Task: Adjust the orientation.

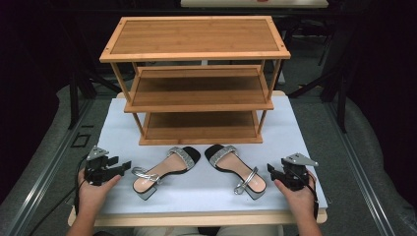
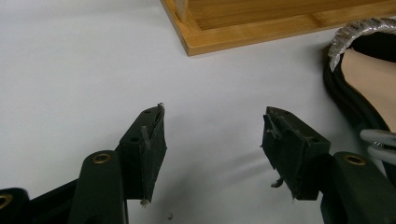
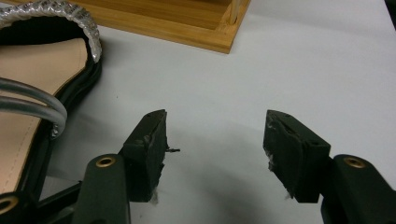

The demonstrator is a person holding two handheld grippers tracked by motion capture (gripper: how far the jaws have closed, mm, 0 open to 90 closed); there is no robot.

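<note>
Two silver-strapped sandals with tan insoles lie on the white table top in front of a three-tier wooden shoe rack point(image 1: 196, 73). The left sandal point(image 1: 162, 170) has its heel toward my left gripper point(image 1: 123, 167), which rests just left of it, open and empty. The right sandal point(image 1: 236, 167) lies left of my right gripper point(image 1: 271, 169), also open and empty. In the left gripper view the left gripper point(image 2: 212, 135) has the left sandal point(image 2: 369, 84) at its right. In the right gripper view the right gripper point(image 3: 215, 140) has the right sandal point(image 3: 32, 74) at its left.
The rack's base corner point(image 2: 196, 42) lies ahead of the left gripper, and its other corner point(image 3: 224, 39) ahead of the right. All three shelves are bare. White table surface point(image 1: 118, 128) stretches on both sides of the rack; the wooden front edge point(image 1: 196, 219) runs near my hands.
</note>
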